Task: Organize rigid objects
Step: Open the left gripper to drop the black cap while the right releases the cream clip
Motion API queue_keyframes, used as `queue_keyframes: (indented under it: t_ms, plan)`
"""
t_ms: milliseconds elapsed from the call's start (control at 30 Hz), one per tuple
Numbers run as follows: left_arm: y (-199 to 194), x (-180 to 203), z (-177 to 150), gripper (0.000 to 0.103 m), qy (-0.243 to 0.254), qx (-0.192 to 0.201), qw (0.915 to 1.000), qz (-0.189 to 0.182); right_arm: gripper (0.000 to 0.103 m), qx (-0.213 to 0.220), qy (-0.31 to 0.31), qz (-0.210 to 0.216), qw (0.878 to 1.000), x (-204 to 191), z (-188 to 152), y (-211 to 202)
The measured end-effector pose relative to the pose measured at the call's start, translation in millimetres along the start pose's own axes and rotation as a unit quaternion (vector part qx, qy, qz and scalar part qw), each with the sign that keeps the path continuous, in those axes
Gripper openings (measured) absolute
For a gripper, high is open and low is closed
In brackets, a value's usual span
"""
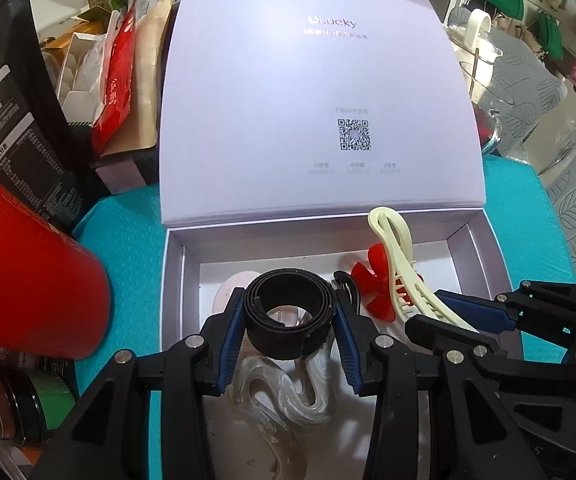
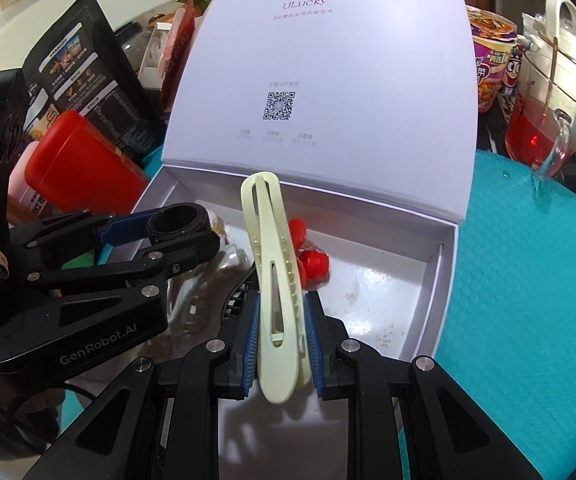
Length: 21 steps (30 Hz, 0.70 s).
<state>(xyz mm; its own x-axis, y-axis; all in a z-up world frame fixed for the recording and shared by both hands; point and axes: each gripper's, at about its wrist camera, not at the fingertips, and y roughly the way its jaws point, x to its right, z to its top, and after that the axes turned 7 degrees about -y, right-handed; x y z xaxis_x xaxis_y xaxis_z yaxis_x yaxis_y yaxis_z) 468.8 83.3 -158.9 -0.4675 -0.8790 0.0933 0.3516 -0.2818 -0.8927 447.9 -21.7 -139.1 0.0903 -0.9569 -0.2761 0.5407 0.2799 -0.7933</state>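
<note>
An open white box (image 1: 175,280) (image 2: 436,280) lies on a teal mat, its lid (image 1: 320,100) (image 2: 328,80) standing up behind it. My left gripper (image 1: 290,312) (image 2: 175,232) is shut on a coiled black strap (image 1: 288,312) (image 2: 177,222) just above the box's left half. My right gripper (image 2: 281,320) (image 1: 444,312) is shut on a long cream hair clip (image 2: 271,272) (image 1: 400,264) over the box's middle, its tip pointing at the lid. In the box lie a red claw clip (image 1: 372,288) (image 2: 308,256), a pearly wavy clip (image 1: 288,396) and a small black clip (image 1: 348,284).
A red canister (image 1: 27,280) (image 2: 83,160) lies left of the box beside dark packets and jars. Right of the lid stand a glass cup of red liquid (image 2: 544,120), a white teapot (image 2: 564,28) and noodle cups (image 2: 492,64). The teal mat (image 2: 528,280) spreads to the right.
</note>
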Motion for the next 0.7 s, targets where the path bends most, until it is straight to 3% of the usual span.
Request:
queue_keyframes:
  t_ms: [167, 300, 467, 700]
  plan:
    - [1, 2, -1, 0.042, 0.003, -0.009, 0.9999, -0.007, 0.023, -0.004, 0.004, -0.004, 1.0, -1, 2, 4]
    - [0, 1, -3, 0.047, -0.006, -0.01, 0.9999, 0.007, 0.032, -0.003, 0.009, -0.01, 1.0, 0, 1, 2]
    - [-10, 2, -3, 0.054, -0.011, -0.003, 0.9999, 0.007, 0.032, 0.002, 0.011, -0.013, 1.0, 0, -2, -7]
    - [-36, 6, -6, 0.054, -0.007, 0.014, 0.9999, 0.003, 0.032, 0.02, 0.006, -0.022, 1.0, -5, -6, -33]
